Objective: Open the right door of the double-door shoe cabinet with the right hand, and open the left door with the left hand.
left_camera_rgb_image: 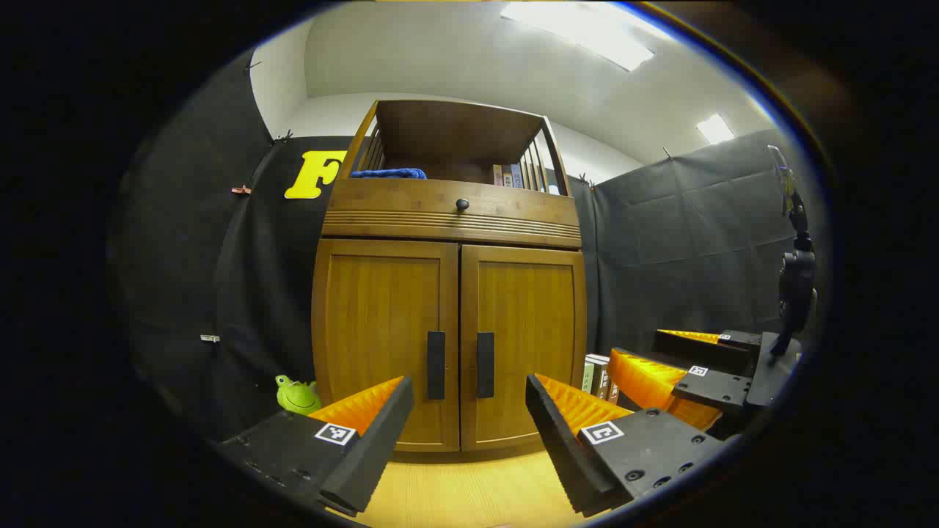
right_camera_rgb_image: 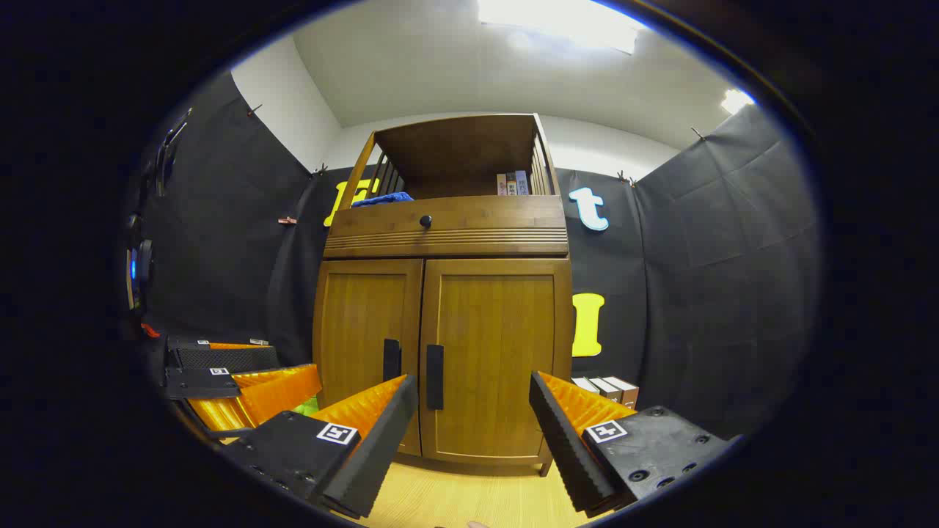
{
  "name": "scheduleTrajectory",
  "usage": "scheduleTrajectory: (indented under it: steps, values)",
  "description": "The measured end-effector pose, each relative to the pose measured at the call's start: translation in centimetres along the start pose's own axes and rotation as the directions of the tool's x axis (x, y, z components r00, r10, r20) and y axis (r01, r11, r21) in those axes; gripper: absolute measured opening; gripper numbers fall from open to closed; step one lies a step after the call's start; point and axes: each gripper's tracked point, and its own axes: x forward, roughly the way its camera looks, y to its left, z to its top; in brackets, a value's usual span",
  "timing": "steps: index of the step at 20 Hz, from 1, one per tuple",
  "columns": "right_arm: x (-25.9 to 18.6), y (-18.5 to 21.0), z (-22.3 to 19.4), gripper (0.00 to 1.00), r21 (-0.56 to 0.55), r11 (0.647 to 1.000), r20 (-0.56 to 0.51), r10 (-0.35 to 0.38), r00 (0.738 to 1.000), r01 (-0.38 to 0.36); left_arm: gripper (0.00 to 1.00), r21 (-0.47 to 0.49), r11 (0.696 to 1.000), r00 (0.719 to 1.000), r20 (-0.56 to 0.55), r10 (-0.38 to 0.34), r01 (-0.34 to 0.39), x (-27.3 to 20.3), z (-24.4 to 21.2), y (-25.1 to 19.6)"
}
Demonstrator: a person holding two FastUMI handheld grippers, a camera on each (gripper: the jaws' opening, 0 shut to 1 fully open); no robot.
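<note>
A brown wooden shoe cabinet (left_camera_rgb_image: 451,213) stands ahead with both doors closed. Its left door (left_camera_rgb_image: 378,330) and right door (left_camera_rgb_image: 532,330) each carry a black vertical handle, the left handle (left_camera_rgb_image: 436,364) and the right handle (left_camera_rgb_image: 485,364), beside the middle seam. In the left gripper view my left gripper (left_camera_rgb_image: 466,422) is open, a short way back from the handles and holding nothing. In the right gripper view the right door (right_camera_rgb_image: 495,345) with its handle (right_camera_rgb_image: 435,376) faces my open right gripper (right_camera_rgb_image: 469,425), also empty. The right gripper (left_camera_rgb_image: 686,367) shows at the right of the left gripper view, and the left gripper (right_camera_rgb_image: 242,381) at the left of the right gripper view.
A drawer with a round black knob (left_camera_rgb_image: 462,204) sits above the doors, under an open shelf holding a blue cloth (left_camera_rgb_image: 389,174) and books (left_camera_rgb_image: 511,175). A green frog toy (left_camera_rgb_image: 297,394) lies left of the cabinet, boxes (right_camera_rgb_image: 609,387) to its right. Light wooden floor (left_camera_rgb_image: 469,491) lies in front.
</note>
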Motion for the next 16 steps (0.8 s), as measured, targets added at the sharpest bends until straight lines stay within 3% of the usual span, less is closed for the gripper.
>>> scheduleTrajectory:
  steps: [3,16]
  values:
    - [0.0,-0.2,-0.3,0.99,0.001,1.000,-0.011,0.001,1.000,-0.001,0.96,-0.007,1.000,1.000,-0.002,-0.001,0.001,0.0,-0.1,0.0]
    - [0.0,0.4,-0.5,0.97,0.009,1.000,-0.015,0.022,1.000,-0.022,0.96,-0.022,1.000,1.000,0.007,-0.006,0.006,-1.0,0.3,0.1]
